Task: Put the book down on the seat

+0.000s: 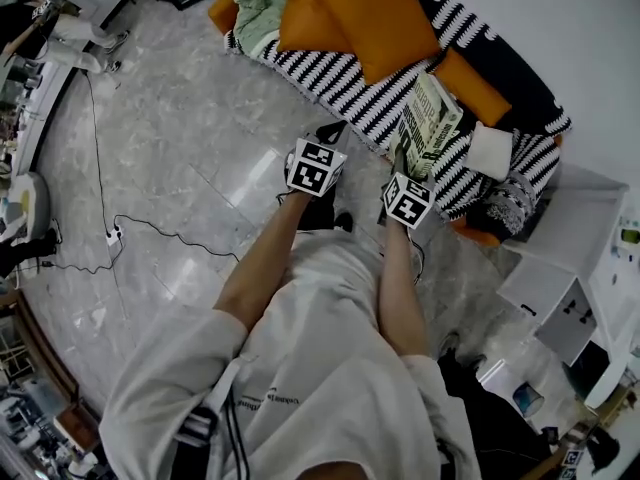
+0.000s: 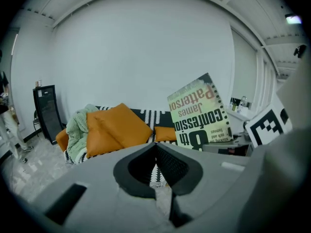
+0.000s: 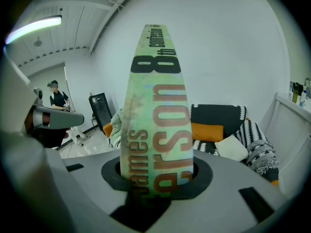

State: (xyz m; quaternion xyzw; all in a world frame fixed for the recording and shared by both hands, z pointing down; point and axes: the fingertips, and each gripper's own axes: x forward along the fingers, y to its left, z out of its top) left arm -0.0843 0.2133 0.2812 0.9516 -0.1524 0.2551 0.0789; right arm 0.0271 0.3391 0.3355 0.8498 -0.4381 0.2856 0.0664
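Note:
My right gripper (image 1: 405,163) is shut on a pale green paperback book (image 1: 428,123) and holds it upright above the front edge of the sofa seat (image 1: 340,83). In the right gripper view the book's spine (image 3: 158,110) stands between the jaws and fills the middle. In the left gripper view its cover (image 2: 199,113) appears upside down to the right. My left gripper (image 1: 330,136) hangs beside the book, to its left, over the floor just before the sofa. Its dark pads (image 2: 167,161) meet at the tip with nothing between them.
On the black-and-white striped sofa lie orange cushions (image 1: 370,13), a green blanket (image 1: 258,3) and a white pillow (image 1: 490,150). White shelving (image 1: 580,228) stands at the right. A cable and power strip (image 1: 115,233) lie on the marble floor. A person (image 3: 58,98) stands far off.

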